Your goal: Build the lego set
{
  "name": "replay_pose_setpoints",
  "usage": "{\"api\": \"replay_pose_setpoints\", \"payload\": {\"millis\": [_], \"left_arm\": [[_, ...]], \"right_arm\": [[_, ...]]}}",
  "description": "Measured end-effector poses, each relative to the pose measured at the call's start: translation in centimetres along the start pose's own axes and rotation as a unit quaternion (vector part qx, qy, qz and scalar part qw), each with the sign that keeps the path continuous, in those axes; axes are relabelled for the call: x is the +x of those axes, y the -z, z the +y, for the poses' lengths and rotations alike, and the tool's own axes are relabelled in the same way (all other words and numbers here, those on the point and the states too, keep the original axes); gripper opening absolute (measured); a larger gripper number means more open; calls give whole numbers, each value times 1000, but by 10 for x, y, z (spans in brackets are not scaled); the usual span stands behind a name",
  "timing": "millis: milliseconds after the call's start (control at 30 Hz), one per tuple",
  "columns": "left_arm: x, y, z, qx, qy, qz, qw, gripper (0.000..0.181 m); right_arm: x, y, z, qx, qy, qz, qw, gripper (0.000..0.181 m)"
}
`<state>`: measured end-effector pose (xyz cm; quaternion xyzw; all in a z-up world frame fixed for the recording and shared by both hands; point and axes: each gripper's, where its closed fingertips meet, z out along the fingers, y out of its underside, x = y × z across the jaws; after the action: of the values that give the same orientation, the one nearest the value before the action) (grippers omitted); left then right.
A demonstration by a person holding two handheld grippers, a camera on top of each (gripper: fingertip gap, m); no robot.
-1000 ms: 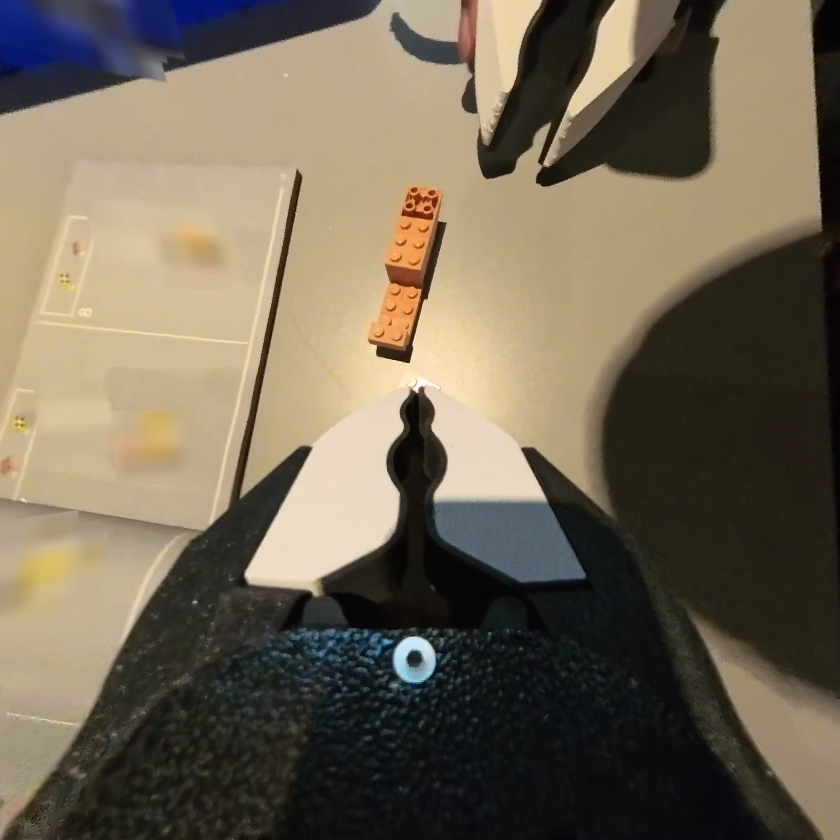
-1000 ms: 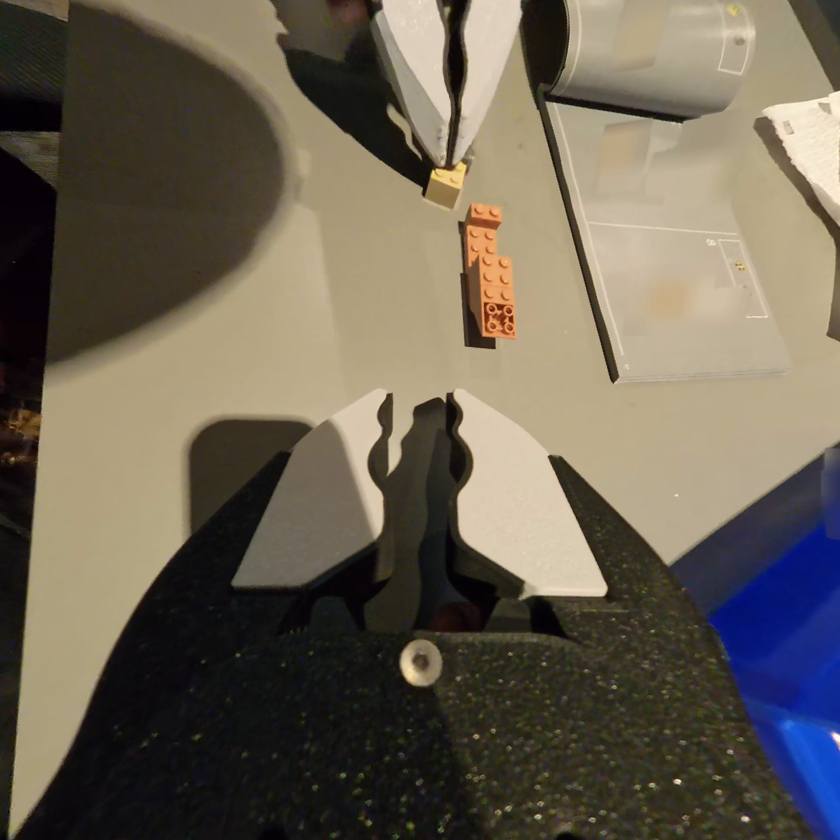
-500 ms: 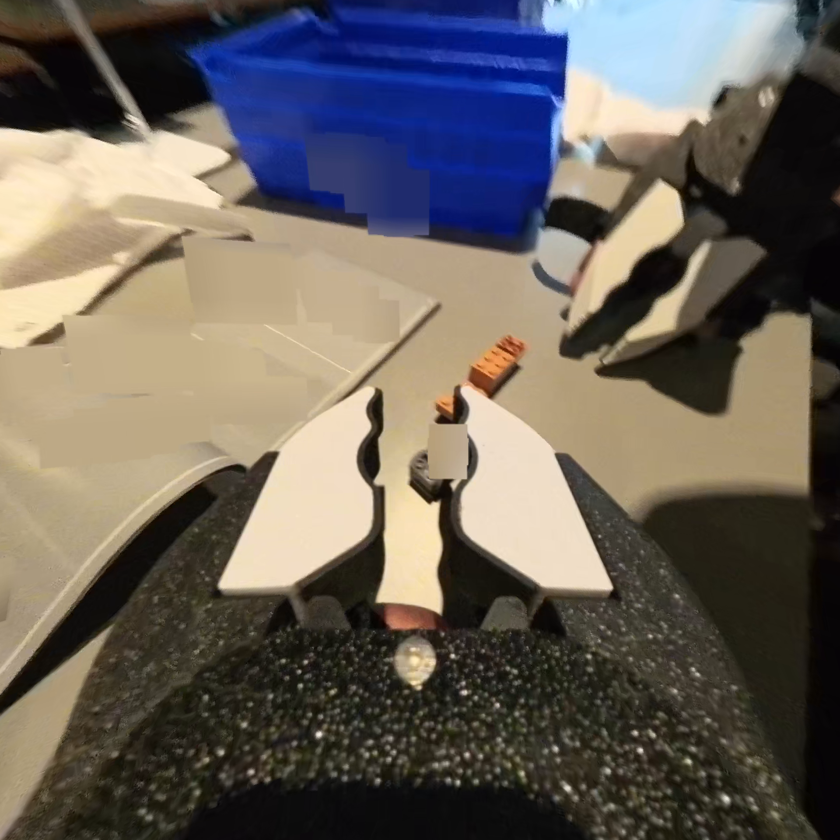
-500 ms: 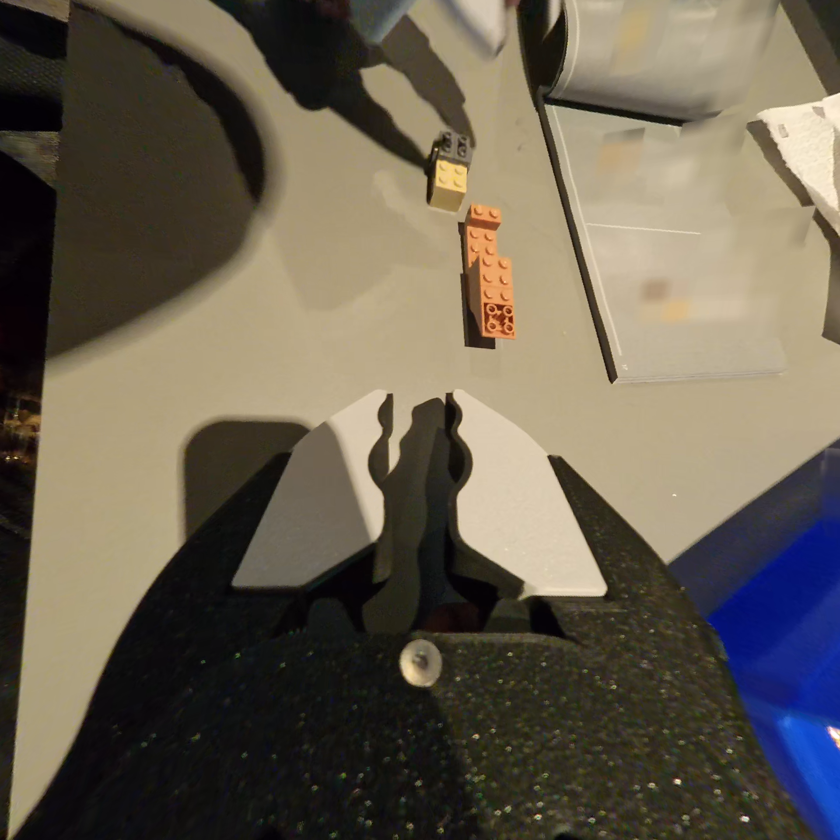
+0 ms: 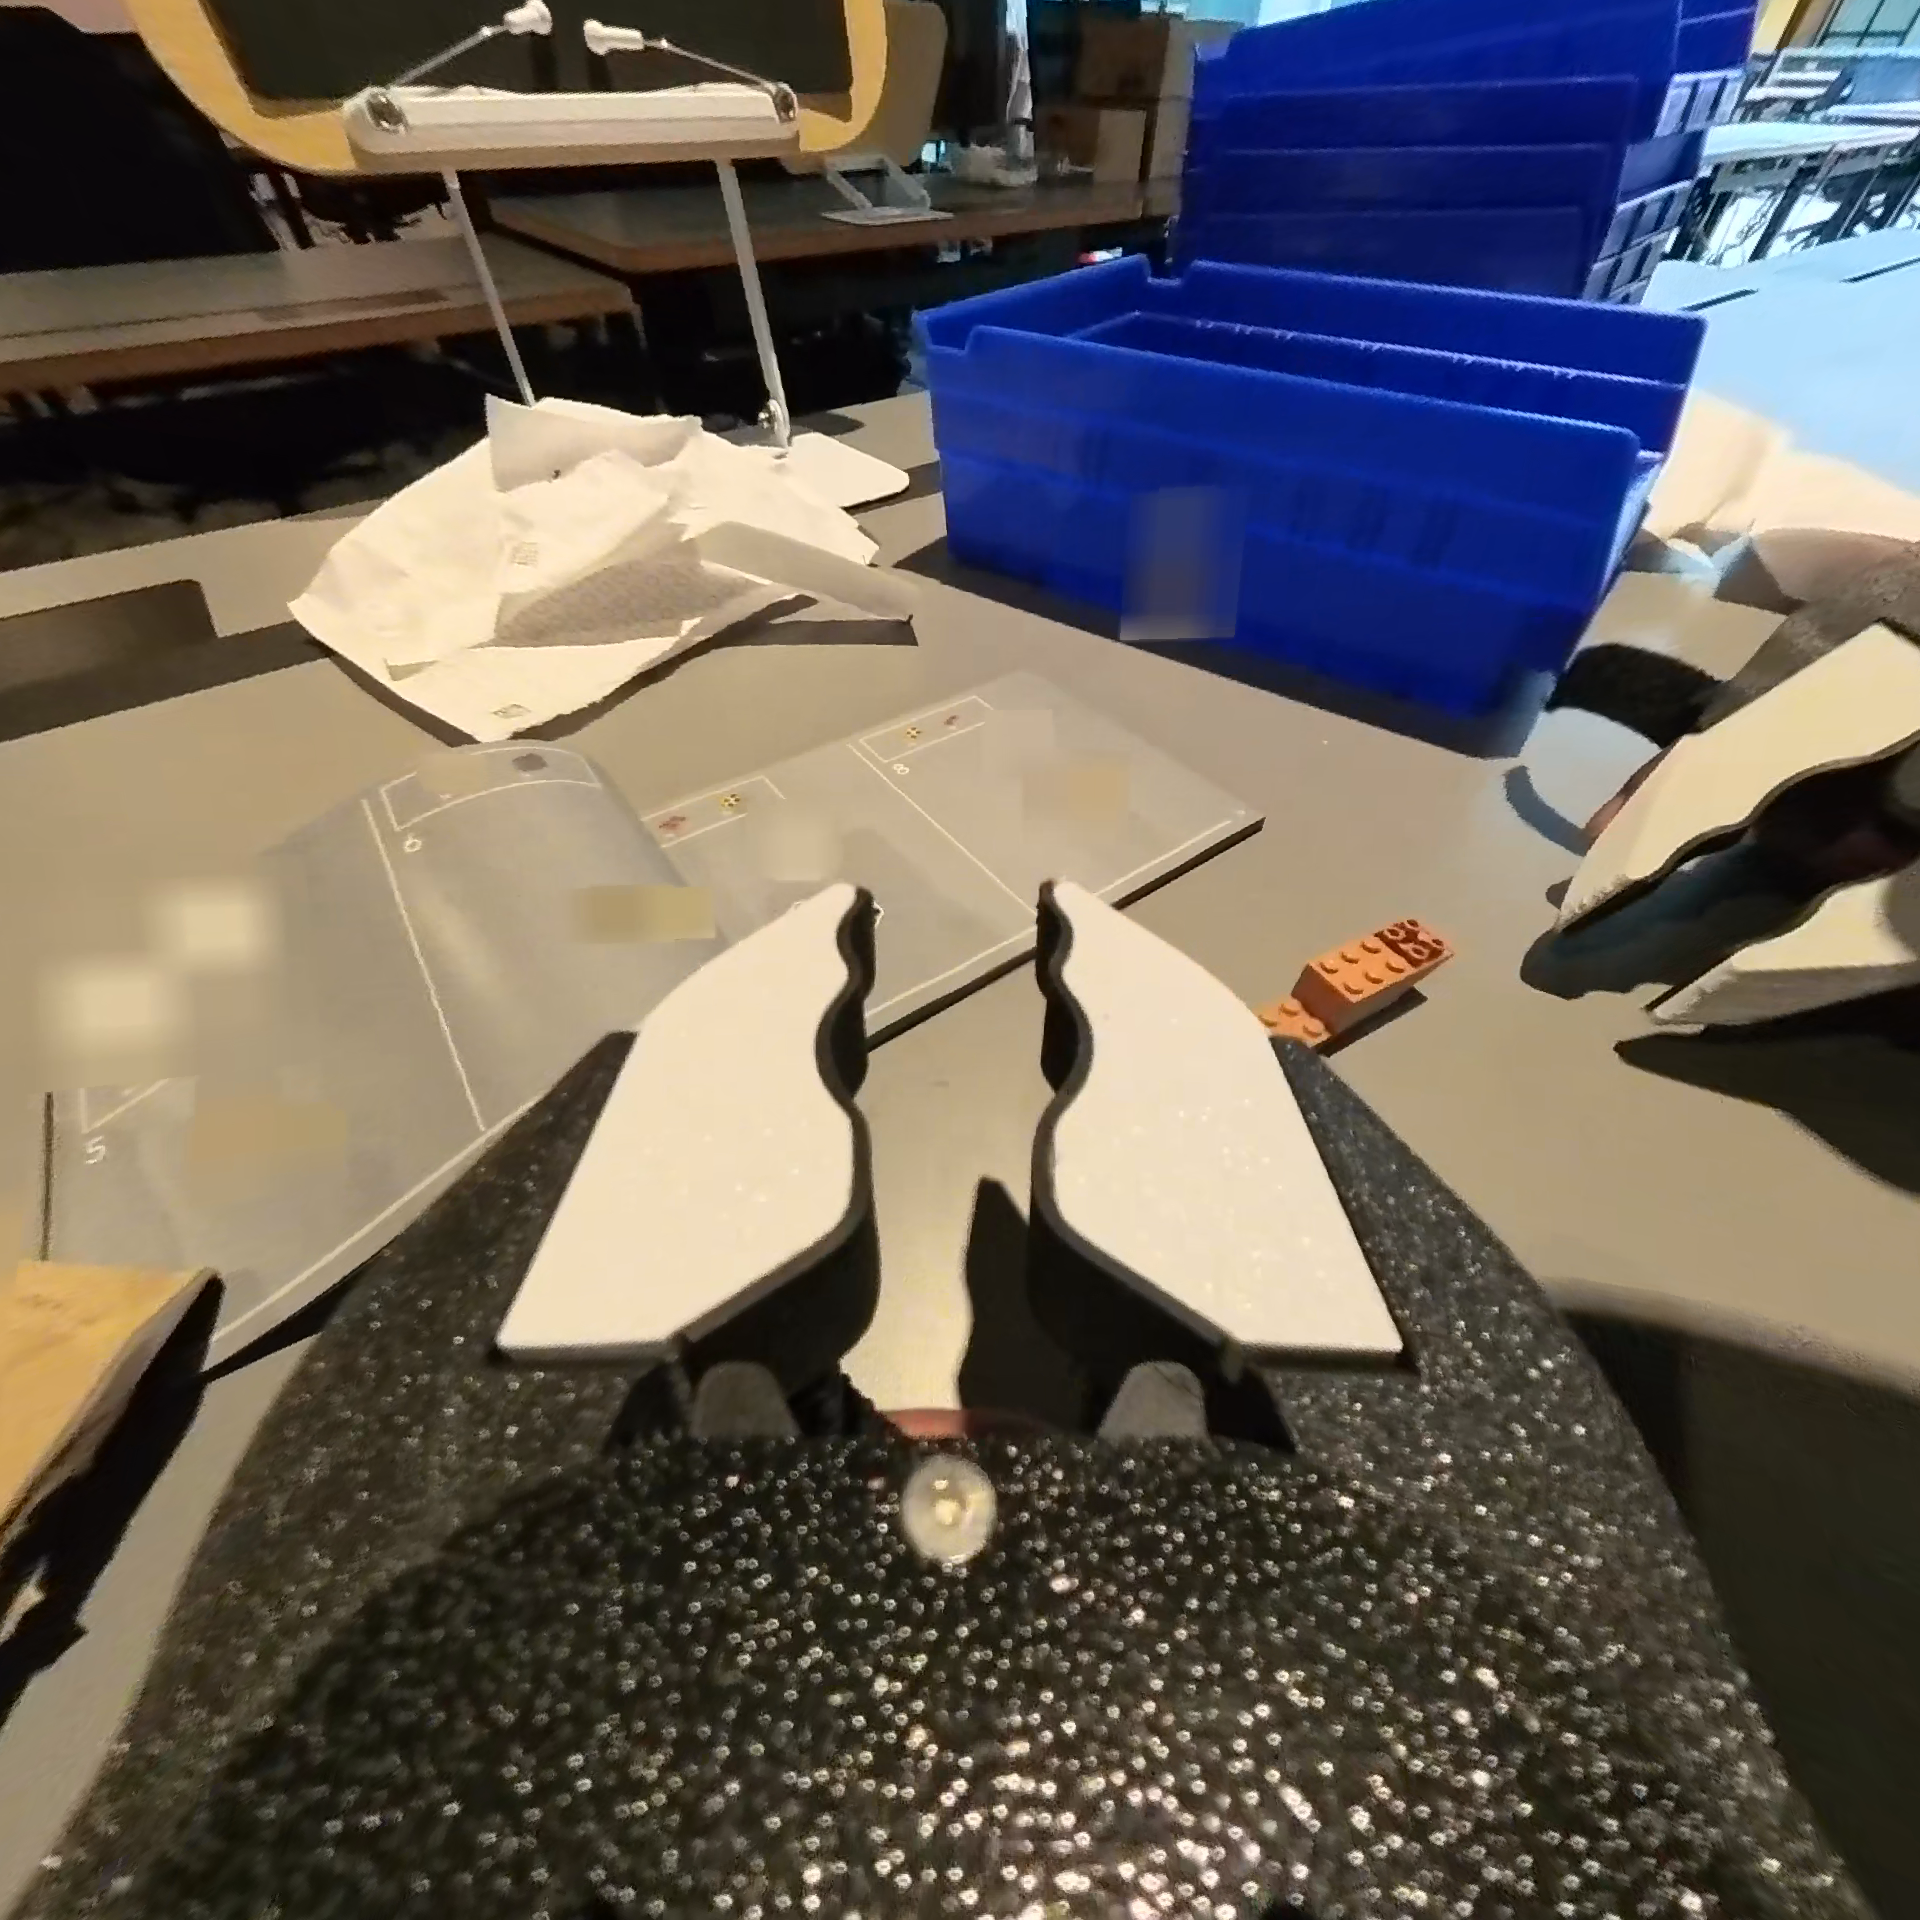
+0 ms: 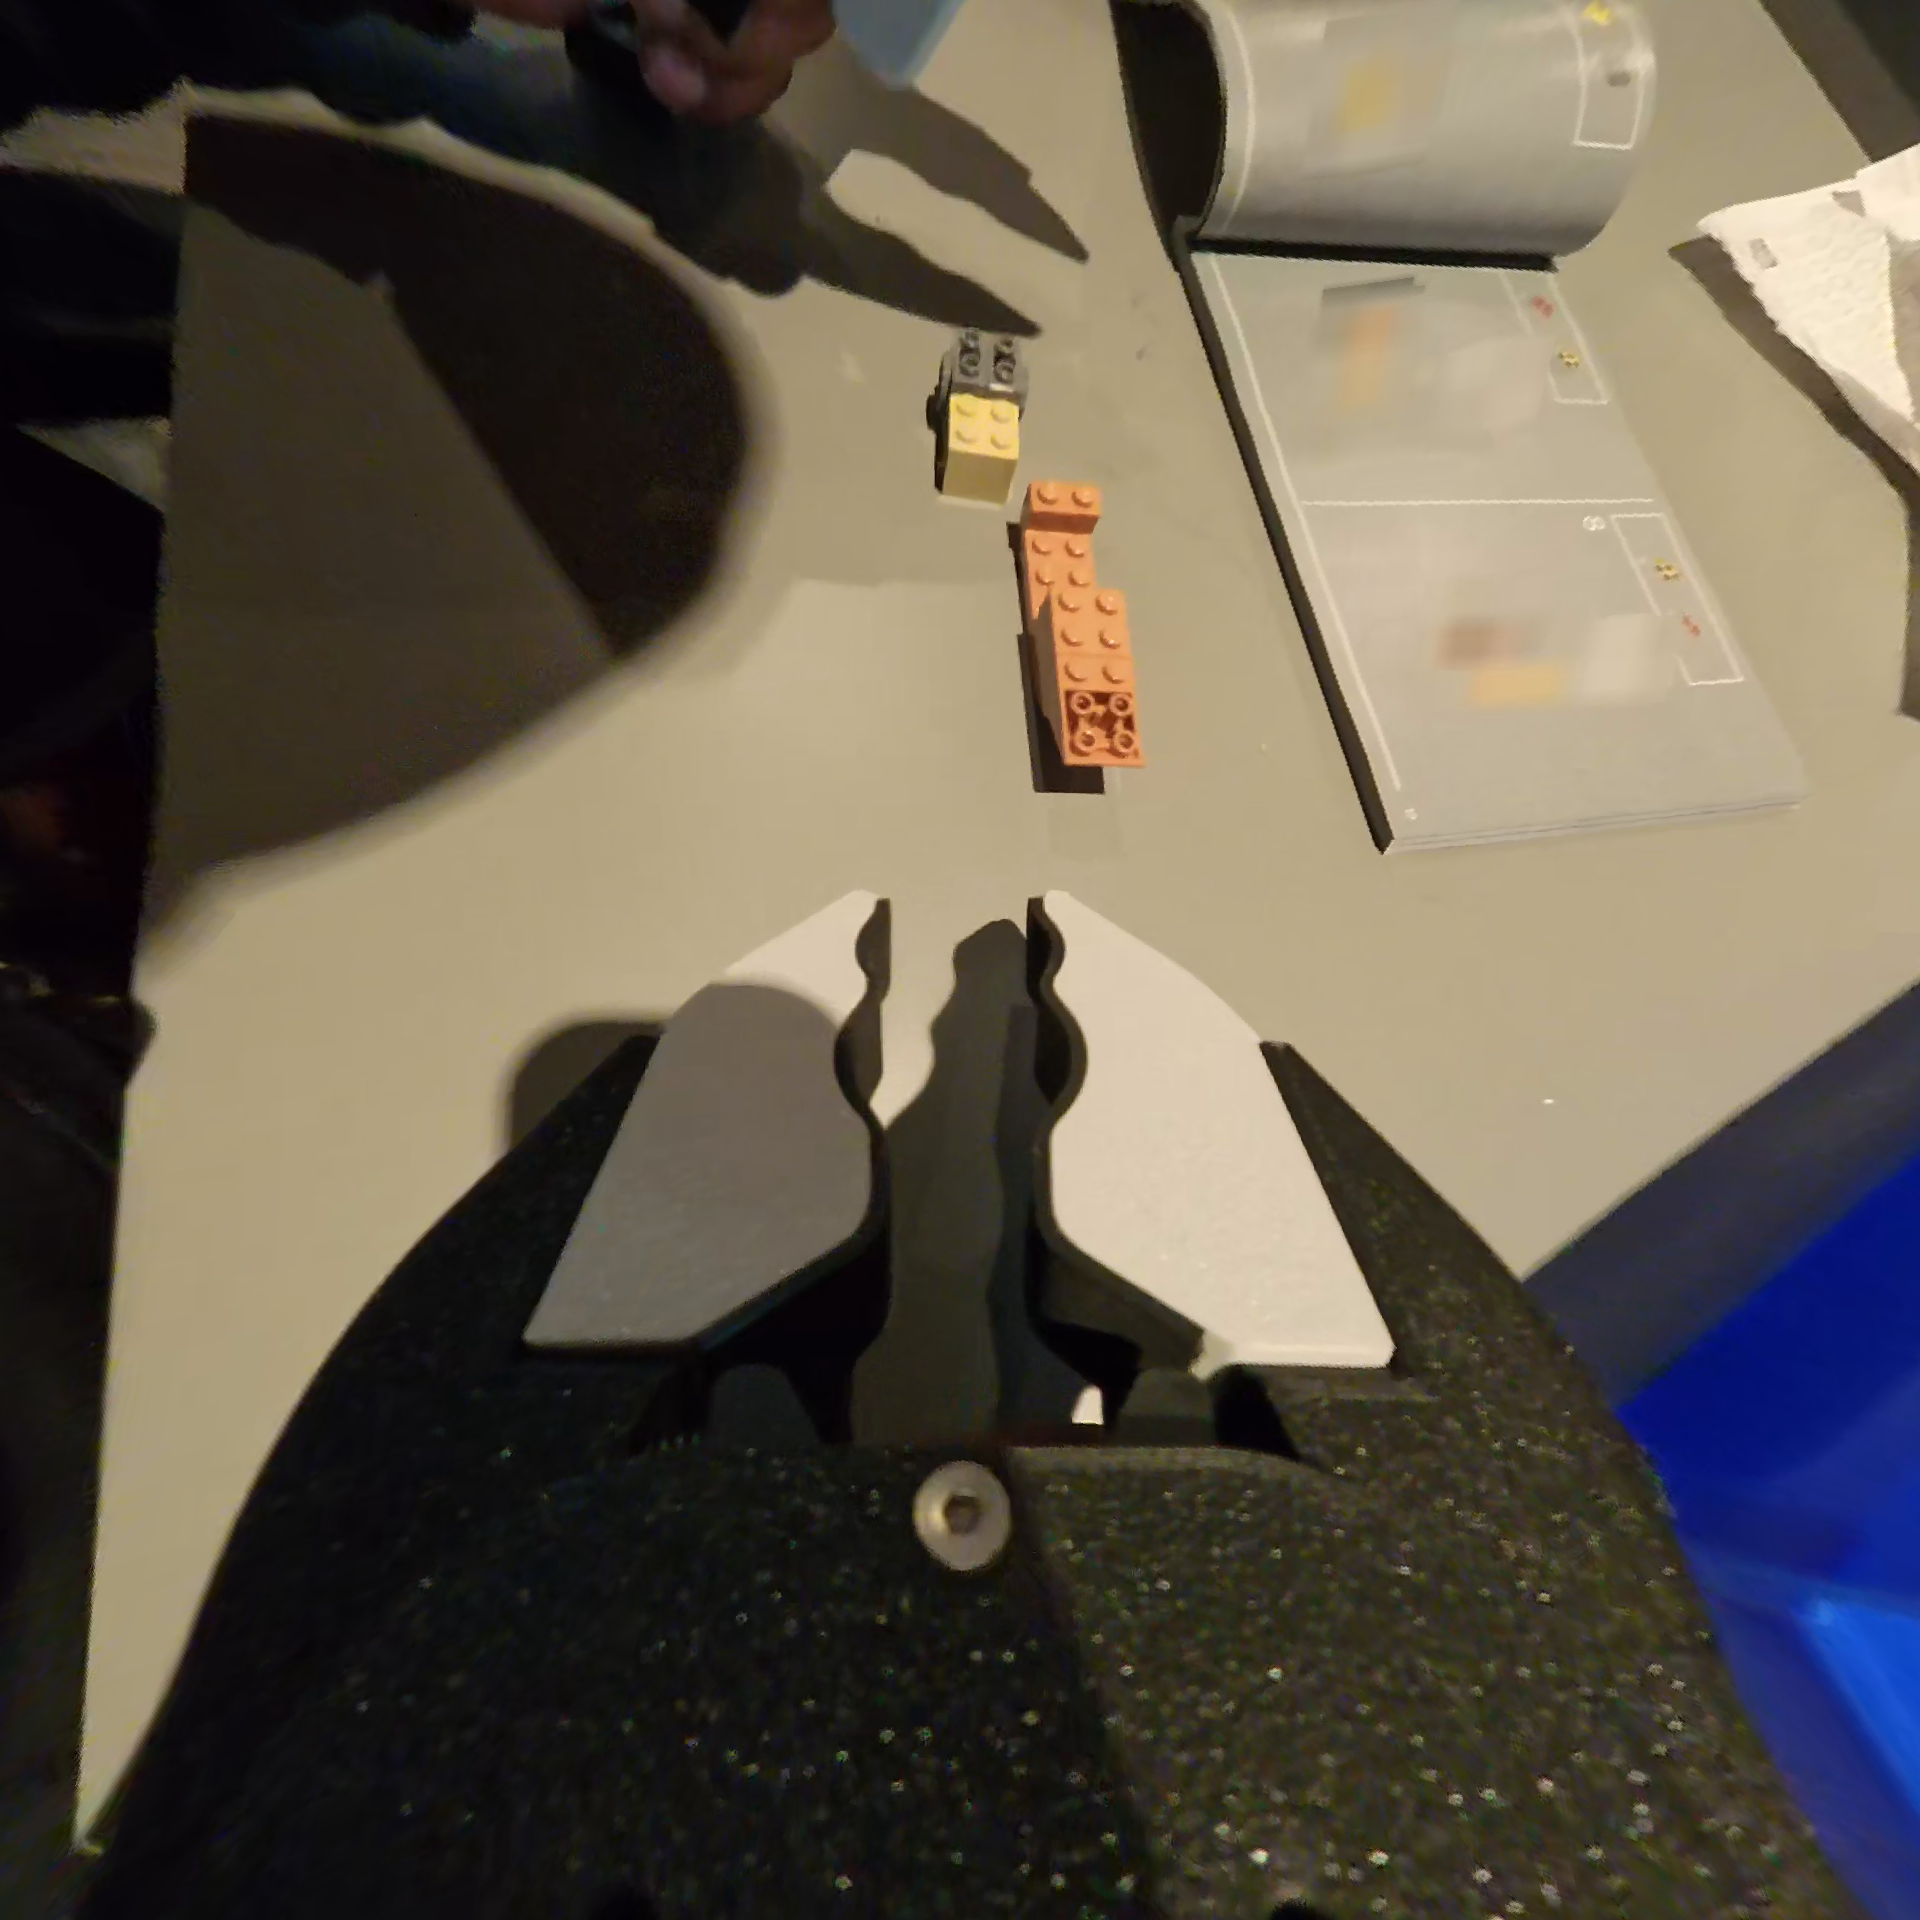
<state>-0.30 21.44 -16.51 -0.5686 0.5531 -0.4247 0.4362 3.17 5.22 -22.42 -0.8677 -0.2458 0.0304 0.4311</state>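
Presently the left gripper (image 5: 951, 914) is held low over the grey table (image 5: 1558, 1164) with its two fingers spread apart and nothing between them. The right gripper (image 6: 958, 902) also shows a clear gap between its fingers and holds nothing; it hangs above the table, well short of the bricks. In the left wrist view the right gripper (image 5: 1590, 971) appears at the right edge, near the table surface. The orange lego assembly (image 6: 1081, 634), several studded bricks joined in a row, lies on the table between the two grippers; the left gripper's right finger (image 5: 1164, 1143) hides its near end in the left wrist view. Just beyond it in the right wrist view sits a small yellow brick (image 6: 982, 447) with a dark grey piece (image 6: 985, 366) touching its far side. An open instruction booklet (image 6: 1507, 623) lies beside the bricks. Farther off are crumpled white paper (image 5: 582, 561) and a blue bin (image 5: 1278, 488).
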Motion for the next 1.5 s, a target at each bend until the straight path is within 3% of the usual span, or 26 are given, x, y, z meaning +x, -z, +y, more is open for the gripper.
{"api": "replay_pose_setpoints", "payload": {"millis": [467,1500], "left_arm": [[-8,-8,5,-19,42,14,999,28],[-17,0,0,2,65,1,998,23]], "right_arm": [[-1,5,-4,26,-48,-54,997,22],[1,5,-4,29,-59,-52,996,22]]}}
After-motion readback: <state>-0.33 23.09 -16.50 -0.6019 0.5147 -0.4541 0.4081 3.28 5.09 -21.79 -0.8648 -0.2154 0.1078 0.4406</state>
